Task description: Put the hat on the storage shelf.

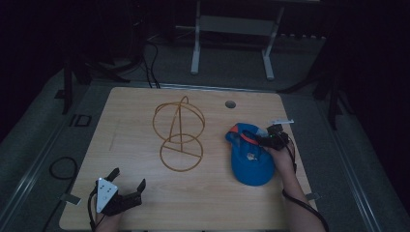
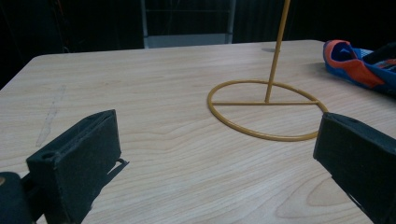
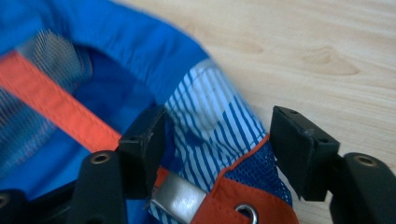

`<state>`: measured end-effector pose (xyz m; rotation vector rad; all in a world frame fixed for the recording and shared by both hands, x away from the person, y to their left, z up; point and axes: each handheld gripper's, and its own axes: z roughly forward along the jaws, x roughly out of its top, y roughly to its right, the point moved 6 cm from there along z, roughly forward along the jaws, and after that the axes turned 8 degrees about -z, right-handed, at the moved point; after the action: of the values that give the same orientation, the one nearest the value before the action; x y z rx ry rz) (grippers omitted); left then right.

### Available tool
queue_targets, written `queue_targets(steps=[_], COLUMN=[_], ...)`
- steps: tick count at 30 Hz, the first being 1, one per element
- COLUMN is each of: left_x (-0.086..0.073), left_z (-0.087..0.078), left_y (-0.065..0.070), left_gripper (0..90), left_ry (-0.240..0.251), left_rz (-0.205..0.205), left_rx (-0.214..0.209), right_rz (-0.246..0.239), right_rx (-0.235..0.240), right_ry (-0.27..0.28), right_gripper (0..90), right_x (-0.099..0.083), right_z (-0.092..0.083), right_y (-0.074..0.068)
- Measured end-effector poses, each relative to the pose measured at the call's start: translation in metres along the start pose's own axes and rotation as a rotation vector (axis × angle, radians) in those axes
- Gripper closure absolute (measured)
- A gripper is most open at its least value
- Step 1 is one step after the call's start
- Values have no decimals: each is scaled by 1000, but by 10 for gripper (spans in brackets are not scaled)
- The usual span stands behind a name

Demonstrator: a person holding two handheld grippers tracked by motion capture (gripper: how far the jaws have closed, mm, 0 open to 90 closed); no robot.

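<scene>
The blue cloth cap with orange trim lies at the right of the wooden table. The right gripper has spread jaws around its striped edge. The left gripper waits near, jaws spread. The soft cloth may slip out when the jaws close.
</scene>
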<state>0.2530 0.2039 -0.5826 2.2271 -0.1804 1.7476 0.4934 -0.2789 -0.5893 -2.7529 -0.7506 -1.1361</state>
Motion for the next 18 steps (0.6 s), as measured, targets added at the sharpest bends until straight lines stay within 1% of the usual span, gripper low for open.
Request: queue_targets(steps=[2, 3, 4, 5, 6, 7, 9, 10, 11, 13, 14, 15, 16, 17, 18], left_x=[4, 6, 6, 6, 5, 3, 3, 3, 4, 4, 4, 3, 1, 0, 0], left_z=[-2, -3, -3, -3, -3, -2, -1, -1, -2, -2, -2, -1, -1, 0, 0], left_y=[1, 2, 1, 1, 1, 2, 2, 3, 3, 5, 5, 6, 6, 6, 6], left_gripper=[10, 10, 10, 10, 10, 10, 10, 10, 10, 10, 10, 10, 10, 10, 10], left_ry=[38, 48, 47, 41, 35, 24, 22, 27, 30, 31, 23, 11, -3, -10, -13], left_rz=[-25, -31, -33, -32, -29, -25, -22, -27, -30, -20, -10, 1, 23, 30, 28], left_rx=[-33, -34, -32, -32, -31, -31, -27, -33, -41, -36, -34, -31, -19, -16, -18], right_rz=[-34, -42, -45, -45, -42, -42, -58, -62, -72, -79, -97, -97, -98, -98, -98], right_rx=[4, 9, 26, 26, 51, 51, 59, 63, 64, 63, 47, 47, 39, 29, 17], right_ry=[-28, -38, -33, -33, -33, -33, -30, -31, -33, -37, -35, -35, -36, -40, -36], right_gripper=[430, 466, 533, 533, 634, 634, 714, 742, 792, 806, 824, 824, 832, 837, 846], right_x=[-3, -4, -4, -4, -3, -3, -3, -2, -2, -2, -1, -1, -1, -1, -1], right_z=[3, 4, 4, 4, 4, 4, 4, 4, 4, 4, 4, 4, 3, 3, 2], right_y=[-2, -3, -4, -4, -6, -6, -9, -10, -13, -14, -16, -16, -17, -17, -17])
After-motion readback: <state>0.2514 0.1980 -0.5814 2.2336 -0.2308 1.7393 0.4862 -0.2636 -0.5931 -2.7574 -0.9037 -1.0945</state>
